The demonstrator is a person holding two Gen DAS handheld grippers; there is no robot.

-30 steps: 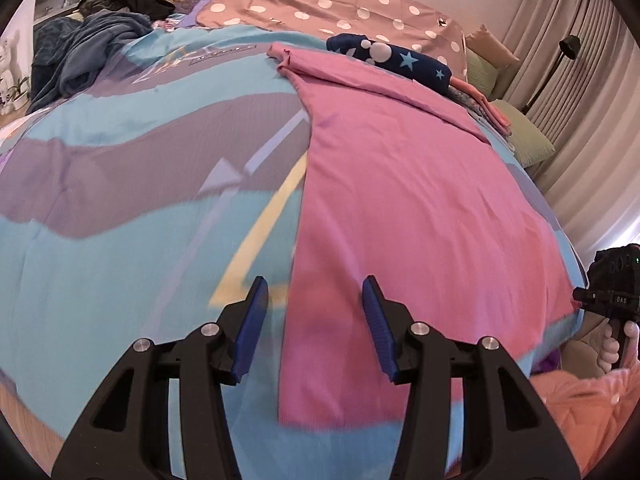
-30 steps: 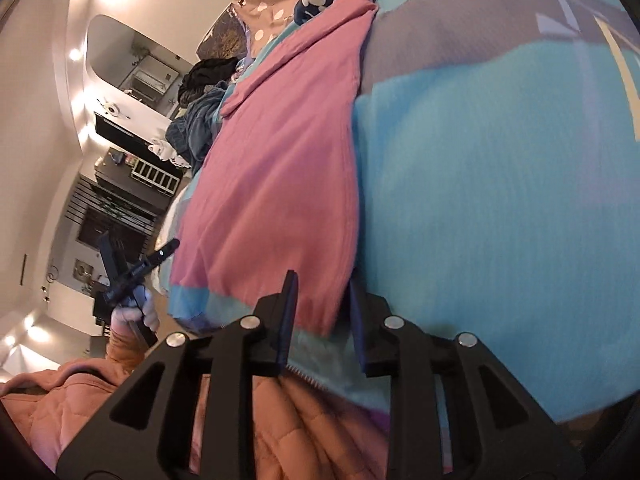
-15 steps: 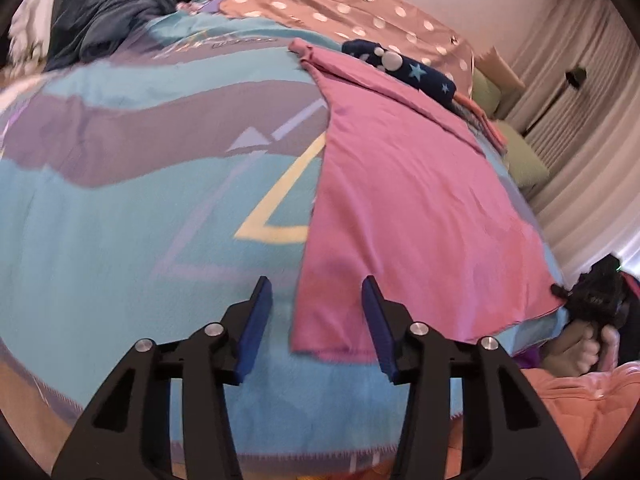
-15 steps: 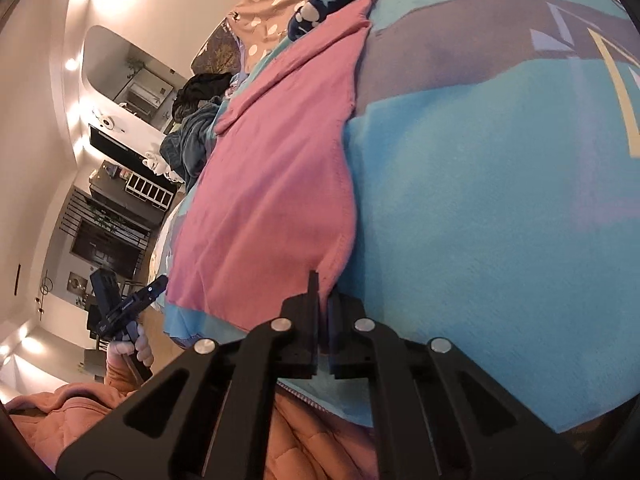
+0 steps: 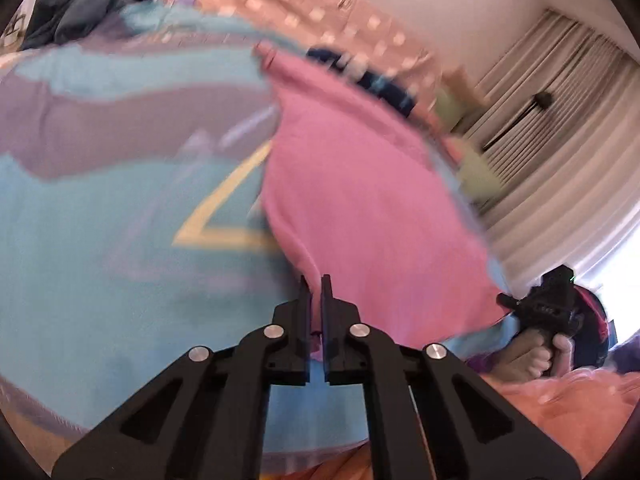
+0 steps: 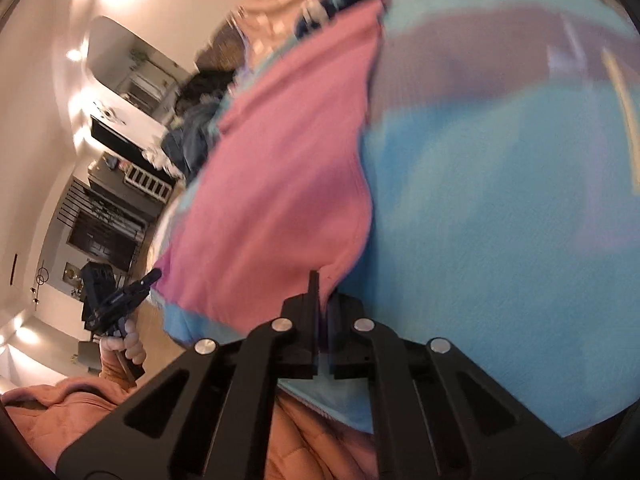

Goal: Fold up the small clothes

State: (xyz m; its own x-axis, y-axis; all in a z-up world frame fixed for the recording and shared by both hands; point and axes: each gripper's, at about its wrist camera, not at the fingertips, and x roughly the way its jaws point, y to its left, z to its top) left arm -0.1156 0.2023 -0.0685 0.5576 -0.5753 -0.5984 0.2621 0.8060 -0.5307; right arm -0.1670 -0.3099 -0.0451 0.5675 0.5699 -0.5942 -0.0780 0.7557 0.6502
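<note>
A bed (image 5: 100,240) is filling most of both views, its blue and purple bedspread (image 6: 500,220) carrying a yellow triangle outline. A pink cloth (image 5: 360,200) is lying spread over the side of the bed toward the curtains (image 5: 560,140), running from the polka-dot bedding (image 5: 320,12) at the far end down to the near edge. Both views are blurring, so fine detail is hard to read.

The left tool (image 5: 315,292) is sitting at the near left corner of the pink cloth, its two fingers drawn almost together with a fold of pink fabric showing in the narrow gap between them, so it is gripping that corner. From this corner the cloth is rising in a raised crease toward the far end of the bed.

The right tool (image 6: 323,292) is sitting at the opposite near corner of the same cloth, its fingers likewise pressed close with the pink edge caught between them, gripping it. In the left wrist view this tool is showing small at the right edge, held in the person's right hand (image 5: 536,356) beside the bed's corner; in the right wrist view the left hand (image 6: 120,344) is holding the other tool at the far left.

A dark blue garment (image 5: 372,80) with pale marks is lying at the far end of the pink cloth, touching it. A pile of dark clothes (image 5: 88,0) is lying at the bed's far left corner.
</note>
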